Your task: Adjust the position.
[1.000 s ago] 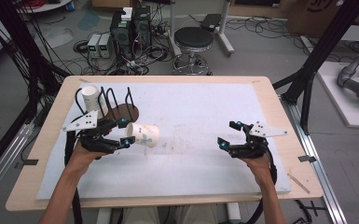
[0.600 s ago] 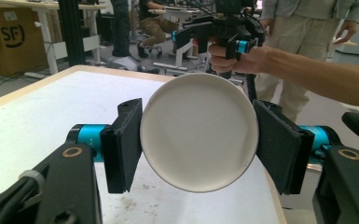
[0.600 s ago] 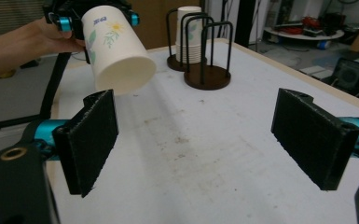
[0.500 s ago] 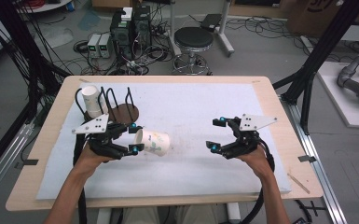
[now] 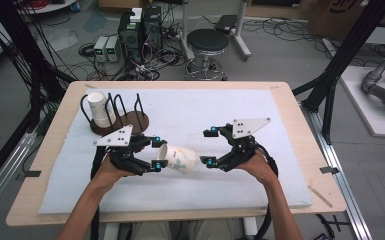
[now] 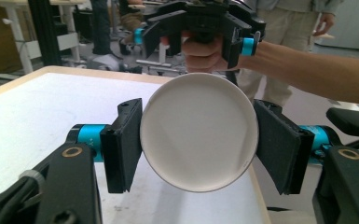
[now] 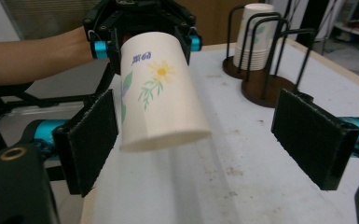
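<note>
The white-padded wooden worktop [image 5: 280,190] carries a dark round wire cup rack [image 5: 122,120], upper left, with stacked cups. The flower-printed white paper cup [image 5: 177,158], at centre, is pinched sideways in the left tongs [image 5: 156,152]. The right tongs [image 5: 210,147], spread wide, flank its base: handover likely pending.

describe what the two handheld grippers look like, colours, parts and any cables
Both the left gripper and right gripper are black frames with turquoise joints, flat black foam-like pads, a pale three-cornered plate on top and black cables trailing back along bare forearms.
</note>
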The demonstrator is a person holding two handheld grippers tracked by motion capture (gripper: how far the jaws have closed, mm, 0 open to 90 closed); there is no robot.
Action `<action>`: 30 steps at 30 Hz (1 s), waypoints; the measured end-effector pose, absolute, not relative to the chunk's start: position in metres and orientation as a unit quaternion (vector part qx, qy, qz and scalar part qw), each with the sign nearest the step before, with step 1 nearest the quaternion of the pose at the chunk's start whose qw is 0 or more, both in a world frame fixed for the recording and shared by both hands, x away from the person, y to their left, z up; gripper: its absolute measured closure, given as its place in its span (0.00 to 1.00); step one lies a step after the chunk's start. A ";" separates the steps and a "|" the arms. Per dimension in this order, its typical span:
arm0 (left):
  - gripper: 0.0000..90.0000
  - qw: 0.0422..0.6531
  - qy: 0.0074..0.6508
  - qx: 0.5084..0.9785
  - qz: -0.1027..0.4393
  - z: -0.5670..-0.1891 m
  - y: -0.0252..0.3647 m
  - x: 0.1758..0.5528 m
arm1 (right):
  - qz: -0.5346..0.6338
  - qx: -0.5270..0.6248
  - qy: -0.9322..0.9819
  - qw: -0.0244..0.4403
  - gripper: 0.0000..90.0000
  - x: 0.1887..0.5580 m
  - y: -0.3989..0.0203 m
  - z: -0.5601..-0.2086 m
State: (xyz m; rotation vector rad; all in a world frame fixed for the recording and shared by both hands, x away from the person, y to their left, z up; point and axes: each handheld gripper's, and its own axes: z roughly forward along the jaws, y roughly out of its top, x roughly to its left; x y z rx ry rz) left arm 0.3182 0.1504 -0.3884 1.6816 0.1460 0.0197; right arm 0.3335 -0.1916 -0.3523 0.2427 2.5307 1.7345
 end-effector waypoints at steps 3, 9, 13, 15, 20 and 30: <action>0.40 0.662 0.058 0.747 0.004 -0.389 0.144 0.317 | 0.554 0.068 0.830 0.022 0.17 0.334 -0.182 -0.353; 0.40 0.661 0.051 0.749 -0.002 -0.389 0.137 0.316 | 0.545 0.051 0.837 0.008 0.17 0.333 -0.168 -0.354; 0.40 0.660 0.047 0.750 -0.002 -0.387 0.135 0.316 | 0.542 0.044 0.839 -0.003 0.17 0.332 -0.162 -0.356; 0.40 0.663 0.045 0.748 -0.002 -0.385 0.134 0.316 | 0.540 0.040 0.841 -0.009 0.17 0.331 -0.158 -0.357; 0.40 0.662 0.038 0.748 0.003 -0.377 0.133 0.315 | 0.529 0.028 0.848 -0.022 0.17 0.330 -0.148 -0.361; 0.40 0.666 0.032 0.745 0.012 -0.364 0.134 0.314 | 0.520 0.025 0.853 -0.028 0.17 0.331 -0.140 -0.368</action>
